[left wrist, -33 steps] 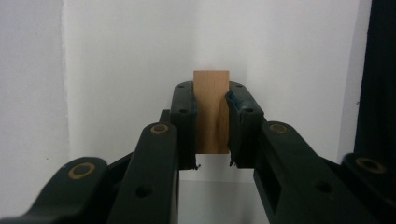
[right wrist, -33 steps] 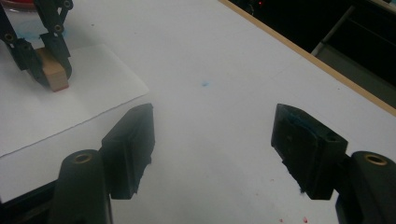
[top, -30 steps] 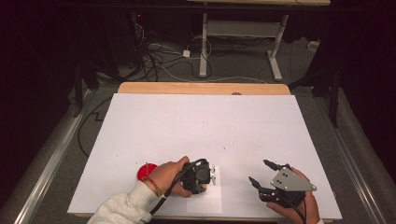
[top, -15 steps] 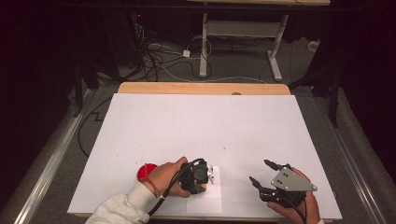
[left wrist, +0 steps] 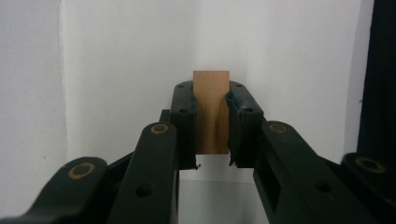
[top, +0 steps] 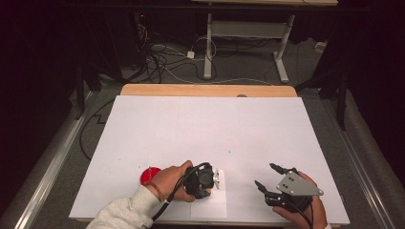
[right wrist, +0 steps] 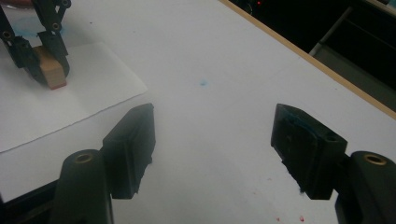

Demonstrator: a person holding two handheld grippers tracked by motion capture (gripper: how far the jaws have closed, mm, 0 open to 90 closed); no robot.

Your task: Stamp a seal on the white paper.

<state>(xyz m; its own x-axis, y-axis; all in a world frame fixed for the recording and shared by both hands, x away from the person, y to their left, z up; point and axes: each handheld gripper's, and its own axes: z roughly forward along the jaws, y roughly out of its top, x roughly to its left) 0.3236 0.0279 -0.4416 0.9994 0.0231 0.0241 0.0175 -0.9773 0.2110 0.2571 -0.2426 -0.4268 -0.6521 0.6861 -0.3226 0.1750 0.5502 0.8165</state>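
Wooden block (left wrist: pixel 211 112) clamped between the two black jaws of my left gripper (left wrist: pixel 211 126), held upright against a white sheet of paper (right wrist: pixel 88 93) lying on the white table (top: pixel 200 129). From the right gripper view, the block's lower end touches the paper, its bottom edge tinged red. From the high view, my left hand (top: pixel 174 181) wraps the left gripper near the table's front edge, with the paper sheet just under and in front of it and a red round object (top: pixel 149 174) partly hidden behind my wrist. My right gripper (right wrist: pixel 212 140) rests well apart to the right, its jaws spread wide with nothing between them, hovering low over bare table. My right hand (top: pixel 298 207) holds it at the front right corner, the grey three-cornered plate (top: pixel 298 183) on top. Small red and blue specks mark the table surface near my right jaws. Cables (top: pixel 167 57) tangle on the dark floor beyond the table's wooden far edge (top: pixel 205 89).
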